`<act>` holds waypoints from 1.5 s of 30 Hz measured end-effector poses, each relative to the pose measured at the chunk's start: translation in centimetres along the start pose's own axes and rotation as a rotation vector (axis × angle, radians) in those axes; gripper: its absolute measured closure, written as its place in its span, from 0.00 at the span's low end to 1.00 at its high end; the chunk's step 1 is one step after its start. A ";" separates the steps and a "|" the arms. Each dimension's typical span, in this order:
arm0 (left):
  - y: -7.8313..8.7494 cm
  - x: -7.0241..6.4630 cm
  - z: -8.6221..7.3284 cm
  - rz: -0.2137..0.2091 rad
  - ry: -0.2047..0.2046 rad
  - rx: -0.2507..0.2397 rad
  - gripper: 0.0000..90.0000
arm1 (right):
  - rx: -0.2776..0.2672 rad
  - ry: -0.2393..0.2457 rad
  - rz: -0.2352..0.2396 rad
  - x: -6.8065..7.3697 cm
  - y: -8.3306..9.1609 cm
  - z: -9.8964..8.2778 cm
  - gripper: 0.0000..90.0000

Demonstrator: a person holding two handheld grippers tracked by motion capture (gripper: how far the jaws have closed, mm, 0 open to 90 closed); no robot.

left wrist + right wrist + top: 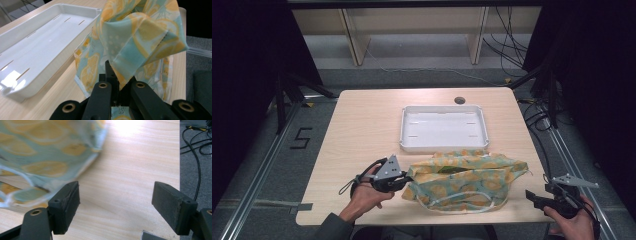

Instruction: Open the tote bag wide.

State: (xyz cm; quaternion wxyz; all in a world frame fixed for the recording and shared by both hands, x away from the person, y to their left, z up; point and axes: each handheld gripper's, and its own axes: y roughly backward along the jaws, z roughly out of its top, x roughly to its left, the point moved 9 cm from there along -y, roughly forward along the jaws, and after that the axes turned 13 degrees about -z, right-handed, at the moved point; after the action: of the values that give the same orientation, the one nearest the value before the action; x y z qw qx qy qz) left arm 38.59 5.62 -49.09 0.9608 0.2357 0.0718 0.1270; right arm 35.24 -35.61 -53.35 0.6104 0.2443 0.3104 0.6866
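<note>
A: Where does the lemon-print cloth (467, 181) lie?
B: Just in front of the white tray (443, 127). The left claw (404, 181) pinches its corner; the right claw (539, 199) stands spread beside it.

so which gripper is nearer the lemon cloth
Left. The left gripper has its jaws shut on the cloth's left edge. The right gripper sits open off the cloth's right end, over bare table, not touching it.

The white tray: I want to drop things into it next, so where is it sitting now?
In the high view the white tray sits on the far middle of the table, just behind the lemon-print cloth, whose left corner the left gripper grips.
</note>
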 end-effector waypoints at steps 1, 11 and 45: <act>0.5 0.2 -0.4 0.006 -0.001 0.010 0.99 | -0.004 0.001 0.001 0.0 0.0 0.0 0.26; 4.0 1.5 -2.9 0.061 0.058 0.025 0.99 | -0.010 0.009 -0.008 -0.1 -0.1 0.1 0.26; 9.1 -2.1 -2.3 0.205 0.207 0.020 0.30 | -0.014 0.023 0.007 0.4 -0.1 0.3 0.26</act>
State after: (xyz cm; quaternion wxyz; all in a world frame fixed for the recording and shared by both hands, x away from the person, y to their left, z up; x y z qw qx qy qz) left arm 34.23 13.83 -46.66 0.9279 0.2369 0.1475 0.2474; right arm 35.48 -35.13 -53.23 0.6059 0.2331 0.3120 0.6937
